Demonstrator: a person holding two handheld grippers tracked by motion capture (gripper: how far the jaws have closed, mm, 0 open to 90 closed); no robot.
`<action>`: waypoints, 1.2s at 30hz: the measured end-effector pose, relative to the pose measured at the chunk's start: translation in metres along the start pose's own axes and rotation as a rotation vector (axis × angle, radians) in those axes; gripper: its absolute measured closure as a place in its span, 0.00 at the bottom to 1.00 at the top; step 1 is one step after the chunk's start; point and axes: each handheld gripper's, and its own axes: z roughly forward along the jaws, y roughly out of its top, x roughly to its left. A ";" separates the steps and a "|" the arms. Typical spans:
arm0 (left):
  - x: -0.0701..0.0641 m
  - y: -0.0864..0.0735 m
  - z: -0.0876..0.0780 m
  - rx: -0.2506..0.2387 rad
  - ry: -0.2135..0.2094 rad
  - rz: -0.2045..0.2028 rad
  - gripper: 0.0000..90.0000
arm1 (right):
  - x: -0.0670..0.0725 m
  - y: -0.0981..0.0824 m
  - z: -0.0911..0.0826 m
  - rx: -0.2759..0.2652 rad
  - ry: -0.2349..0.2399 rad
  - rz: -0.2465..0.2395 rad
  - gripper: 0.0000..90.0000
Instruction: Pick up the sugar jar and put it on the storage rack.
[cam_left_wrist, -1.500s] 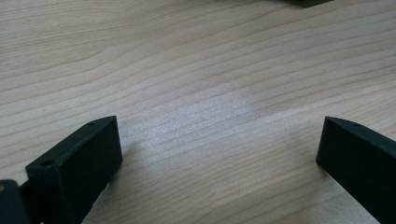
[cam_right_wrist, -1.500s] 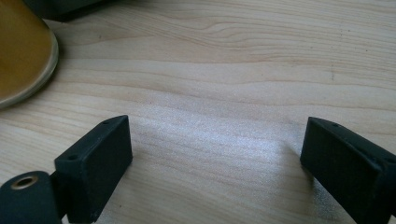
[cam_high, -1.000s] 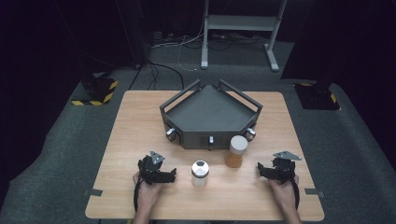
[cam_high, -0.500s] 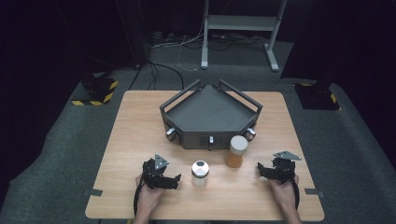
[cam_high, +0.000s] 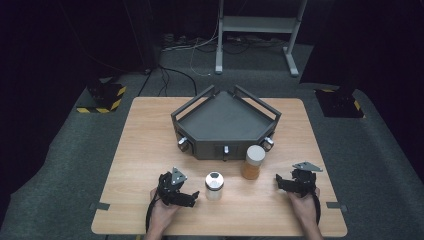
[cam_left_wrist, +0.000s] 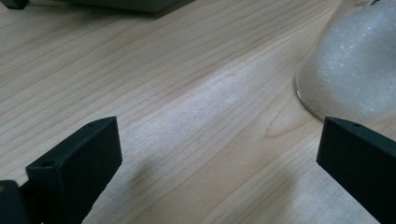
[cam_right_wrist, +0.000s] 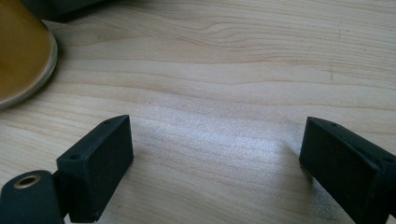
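A small jar of white grains (cam_high: 214, 186) with a silvery lid stands on the wooden table (cam_high: 150, 150) near its front edge. My left gripper (cam_high: 192, 198) lies just left of it, open and pointing at it. In the left gripper view the white jar (cam_left_wrist: 359, 65) sits off to the upper right, outside the empty gap of the left gripper (cam_left_wrist: 219, 163). A jar of orange contents (cam_high: 252, 163) with a beige lid stands right of centre. My right gripper (cam_high: 279, 183) rests open to its right; the orange jar (cam_right_wrist: 18, 51) shows at the left, the right gripper (cam_right_wrist: 217, 163) holding nothing.
A dark five-sided tray (cam_high: 225, 122) with raised rails and knobs on its front wall stands at the table's middle, just behind the two jars. Its base edge shows as the tray (cam_left_wrist: 130, 3) in the left gripper view. Dark floor surrounds the table.
My left gripper has slid to the right, closer to the white jar, and turned toward it. The right gripper and both jars have stayed put.
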 end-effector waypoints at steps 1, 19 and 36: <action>0.000 -0.001 0.000 -0.002 -0.008 -0.007 0.00 | 0.000 0.000 0.000 0.000 0.000 0.000 0.11; -0.042 -0.029 0.027 -0.228 -0.081 -0.284 0.00 | 0.000 0.000 0.000 0.000 -0.001 0.000 0.11; -0.055 -0.025 0.039 -0.247 -0.140 -0.265 0.01 | 0.001 0.000 0.000 -0.001 -0.004 0.000 0.11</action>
